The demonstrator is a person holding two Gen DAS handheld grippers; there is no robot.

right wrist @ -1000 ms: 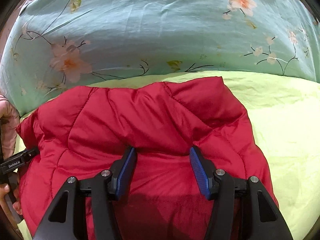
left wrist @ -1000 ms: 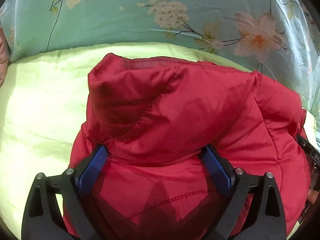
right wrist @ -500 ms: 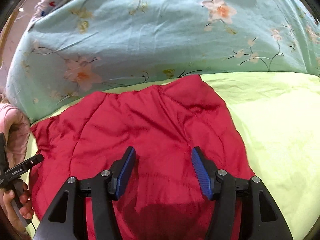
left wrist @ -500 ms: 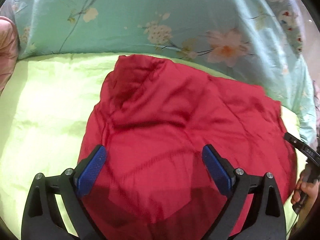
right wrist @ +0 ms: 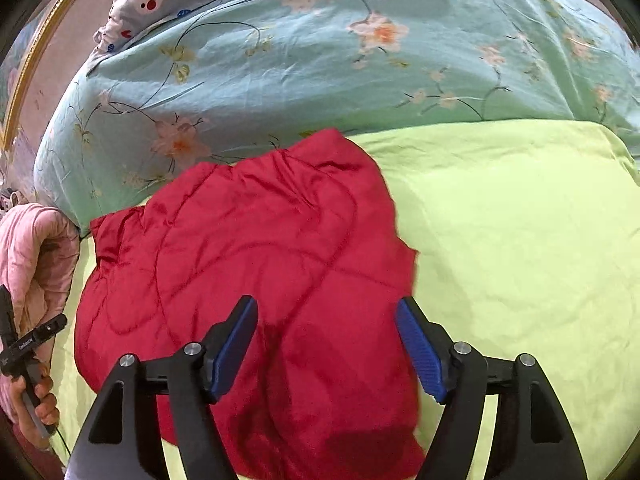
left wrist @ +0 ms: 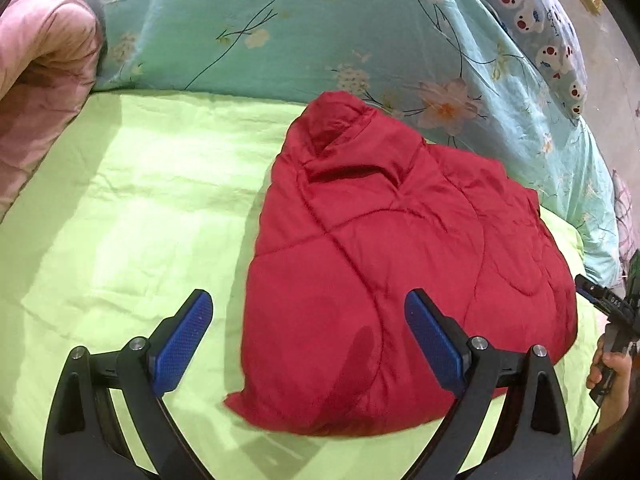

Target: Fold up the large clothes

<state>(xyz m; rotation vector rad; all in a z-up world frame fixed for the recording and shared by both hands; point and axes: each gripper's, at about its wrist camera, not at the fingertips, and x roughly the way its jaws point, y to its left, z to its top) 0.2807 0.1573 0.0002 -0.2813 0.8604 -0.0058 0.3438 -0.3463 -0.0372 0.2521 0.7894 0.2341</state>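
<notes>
At the far left a pink quilt (left wrist: 38, 80) lies bunched at the edge of the bed, whose green sheet (left wrist: 132, 200) carries everything; behind runs a teal floral duvet (left wrist: 320, 32). Next comes the left tool (left wrist: 308, 340), jaws wide apart and empty, hanging above the near left corner of the jacket without touching it. The red jacket (left wrist: 400, 248) lies folded into a rough bundle on the sheet, near the middle of the bed, its far edge against the duvet and its collar end bulging upward at the back. It looks a light, padded, quilted garment with a shiny shell: soft, puffy, likely slippery, and apt to spring open once let go. A hold is best taken at a stitched seam or a doubled edge, such as the near hem or the side corners, where the pads can bite through thinner layers. To the right, the right tool (right wrist: 326, 344) hangs over the jacket's near right part; its jaws have just been opening and stand apart with nothing pinched between them. Beyond it the sheet lies bare and wrinkled.
</notes>
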